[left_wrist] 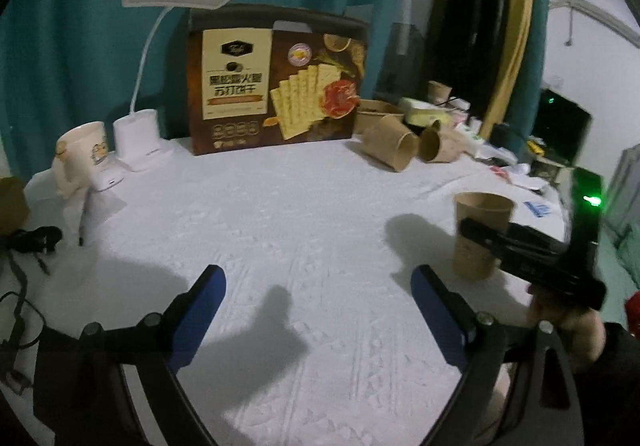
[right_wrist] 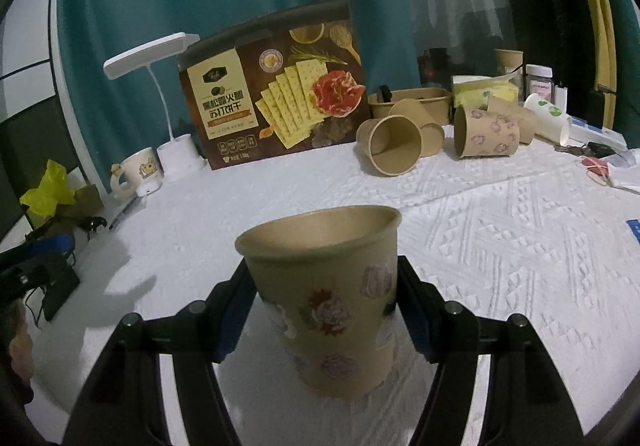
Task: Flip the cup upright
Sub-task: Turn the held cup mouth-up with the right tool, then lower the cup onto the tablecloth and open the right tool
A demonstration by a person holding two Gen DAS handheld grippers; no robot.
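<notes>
The cup (right_wrist: 326, 302) stands upright near the table's (right_wrist: 520, 246) front edge. Along the back edge, the cracker box (right_wrist: 276, 102) stands between the lamp (right_wrist: 176, 150) and the tipped cups (right_wrist: 394, 152).

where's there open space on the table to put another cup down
The white tablecloth is bare from the cracker box forward to the left gripper. Crowded: the tipped paper cups at back right and the mug and lamp at back left.

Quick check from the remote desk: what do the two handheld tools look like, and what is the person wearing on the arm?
Both tools are black frames with round silver bolts at the pivots. The left tool has blue-padded fingers; so does the right tool. A green light glows on the right tool. A dark sleeve covers the arm.
</notes>
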